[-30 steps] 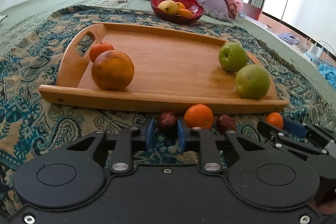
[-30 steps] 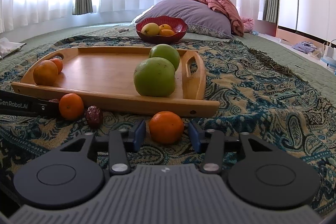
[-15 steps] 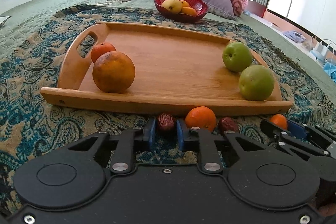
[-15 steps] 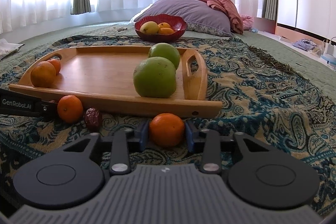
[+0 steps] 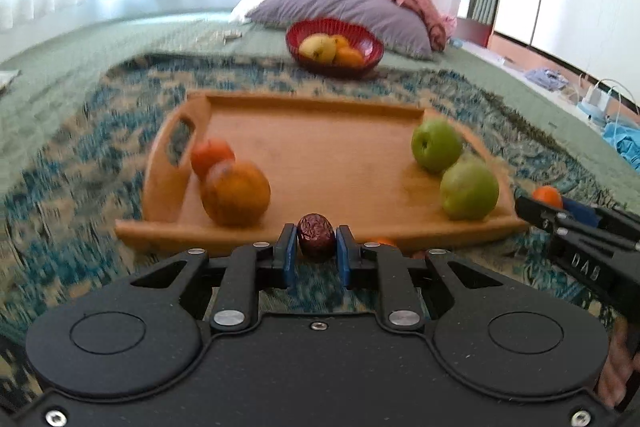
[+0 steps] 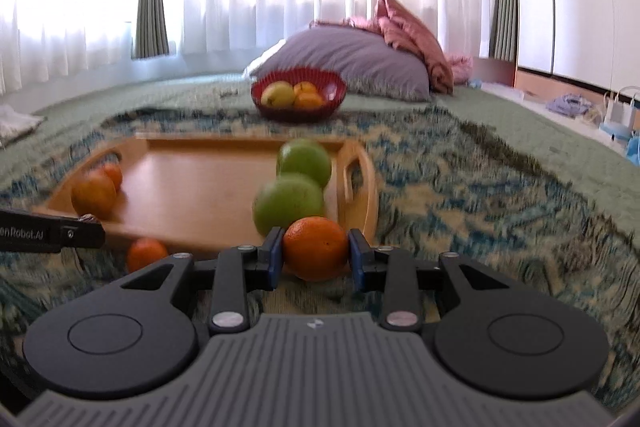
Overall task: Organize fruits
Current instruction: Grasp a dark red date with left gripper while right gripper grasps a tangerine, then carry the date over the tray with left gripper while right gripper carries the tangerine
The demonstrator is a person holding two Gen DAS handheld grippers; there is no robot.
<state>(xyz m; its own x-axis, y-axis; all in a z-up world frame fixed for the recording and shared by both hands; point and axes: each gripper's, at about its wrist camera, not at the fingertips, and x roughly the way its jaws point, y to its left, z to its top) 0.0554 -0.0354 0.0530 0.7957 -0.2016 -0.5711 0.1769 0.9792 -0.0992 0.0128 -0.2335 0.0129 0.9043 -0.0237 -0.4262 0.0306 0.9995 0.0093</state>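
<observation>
My left gripper (image 5: 316, 241) is shut on a dark red date (image 5: 316, 235) and holds it above the rug, in front of the wooden tray (image 5: 320, 155). My right gripper (image 6: 316, 251) is shut on a small orange (image 6: 315, 247), lifted near the tray's right handle (image 6: 356, 179). The tray holds a large orange (image 5: 235, 193) and a smaller one (image 5: 211, 155) at its left, and two green apples (image 5: 436, 145) (image 5: 469, 190) at its right. Another small orange (image 6: 146, 254) lies on the rug before the tray. The right gripper shows in the left view (image 5: 560, 211).
A red bowl (image 5: 334, 47) with a yellow fruit and oranges stands behind the tray on the green bedding. A grey pillow (image 5: 340, 7) and pink cloth lie behind it. A patterned blue rug (image 6: 480, 207) lies under the tray. Clutter sits at the far right.
Both grippers have closed on their fruit and lifted: the left with the date, the right with the small orange. Both views now look down on the tray from higher up.
</observation>
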